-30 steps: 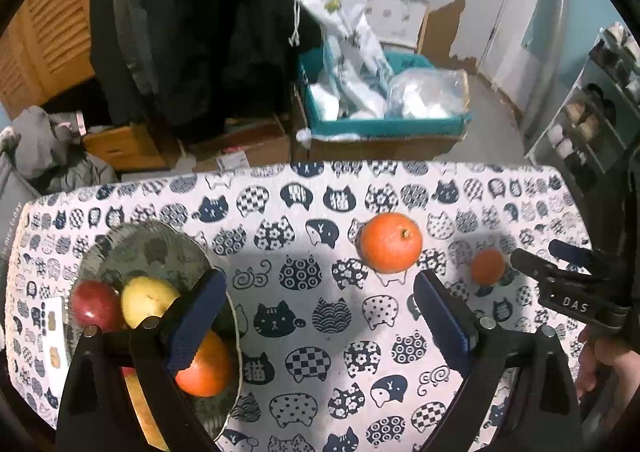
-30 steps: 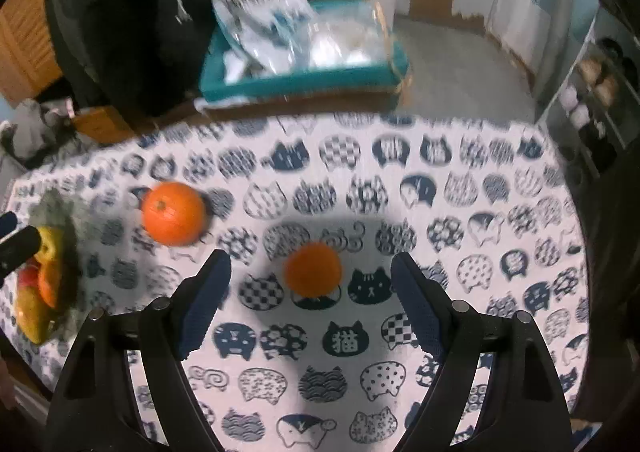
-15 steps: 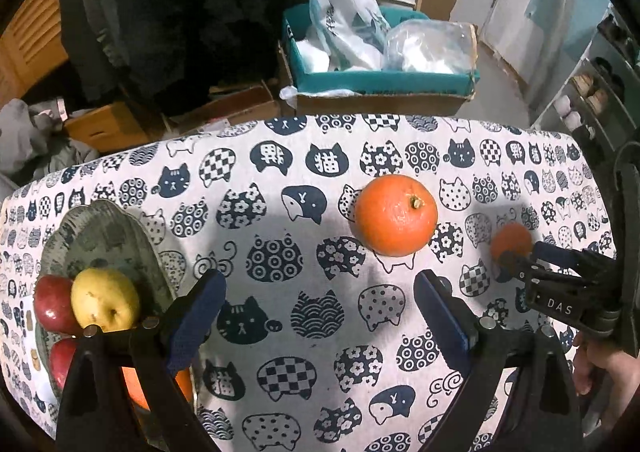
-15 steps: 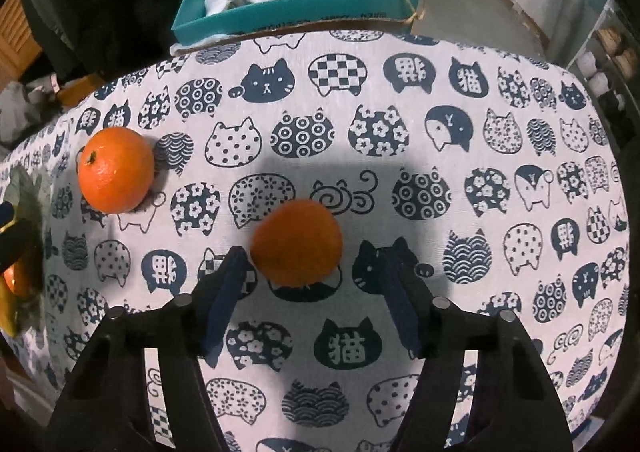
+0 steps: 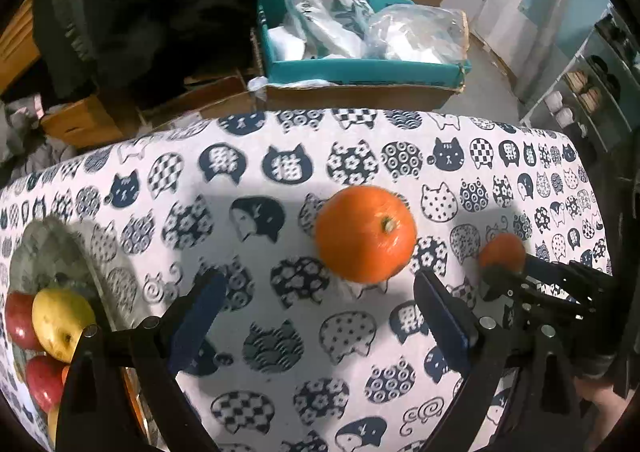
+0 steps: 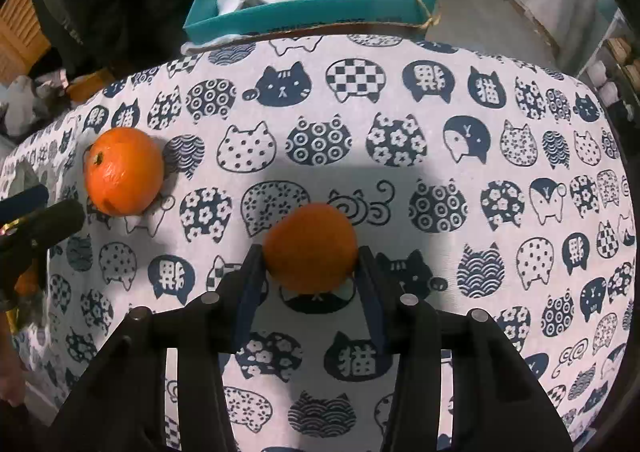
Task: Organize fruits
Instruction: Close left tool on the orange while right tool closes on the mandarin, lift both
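Tablecloth (image 6: 440, 124) unchanged (jaws now closed) around small orange (image 6: 310, 248).

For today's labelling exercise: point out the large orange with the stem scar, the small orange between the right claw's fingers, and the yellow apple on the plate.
Large round orange (image 5: 366, 234): left wrist view, centre of peel.
Small orange (image 6: 311, 248): right wrist view, middle of fruit.
Yellow apple (image 5: 60, 322): left wrist view, its front skin.

A white tablecloth (image 6: 440, 124) printed with navy cat heads in checks, dots, flowers and waves is seen across both views. Two orange fruits are shown: a large orange (image 5: 366, 234) and a smaller mandarin (image 6: 310, 248). At lower left, a yellow apple (image 5: 60, 322) and red apples (image 5: 18, 322) are seen. A teal box (image 5: 360, 70) is seen at the top.
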